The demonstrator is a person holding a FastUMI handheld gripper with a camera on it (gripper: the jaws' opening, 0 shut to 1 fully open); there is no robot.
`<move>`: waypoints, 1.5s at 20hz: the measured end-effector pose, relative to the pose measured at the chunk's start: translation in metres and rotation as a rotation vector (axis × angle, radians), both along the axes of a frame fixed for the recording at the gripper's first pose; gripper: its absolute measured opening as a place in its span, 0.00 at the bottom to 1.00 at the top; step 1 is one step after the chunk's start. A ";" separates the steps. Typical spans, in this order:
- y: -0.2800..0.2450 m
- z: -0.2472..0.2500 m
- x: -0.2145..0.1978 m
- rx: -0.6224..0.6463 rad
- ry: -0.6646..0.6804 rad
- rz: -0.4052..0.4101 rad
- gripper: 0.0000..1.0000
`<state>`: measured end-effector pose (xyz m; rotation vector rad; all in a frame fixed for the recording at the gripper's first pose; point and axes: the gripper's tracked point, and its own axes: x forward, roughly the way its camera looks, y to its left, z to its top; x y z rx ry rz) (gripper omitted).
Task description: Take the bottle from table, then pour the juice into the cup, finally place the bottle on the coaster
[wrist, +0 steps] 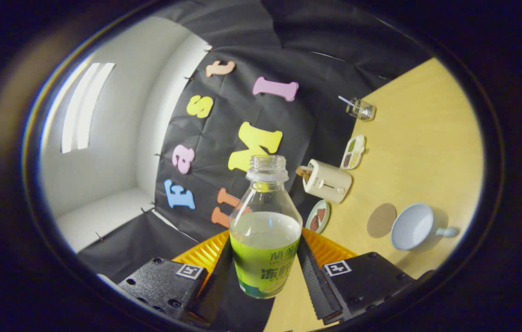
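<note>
My gripper (265, 269) is shut on a clear uncapped bottle (265, 230) with a green label, both fingers pressing its lower body. Pale juice fills it to about the shoulder. The whole view is rolled, so the table (427, 152) slants to the right of the bottle, and the bottle is held up off it. A light blue cup (413, 227) with a handle stands on the table beyond the right finger. A round brown coaster (381, 220) lies right beside the cup, on the side nearer the bottle.
A cream toaster (327, 182) with toast stands past the bottle. Near it lie a small plate (319, 216) with brown food, a divided snack tray (353, 152) and a glass (361, 109) with a straw at the far table end.
</note>
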<state>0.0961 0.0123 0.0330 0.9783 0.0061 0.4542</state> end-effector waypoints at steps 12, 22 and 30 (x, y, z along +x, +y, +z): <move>-0.006 -0.023 0.027 -0.803 -0.090 -0.315 0.81; 0.011 -0.063 0.114 -1.057 -0.058 -0.458 0.82; -0.011 -0.082 0.155 -1.045 0.014 -0.512 0.82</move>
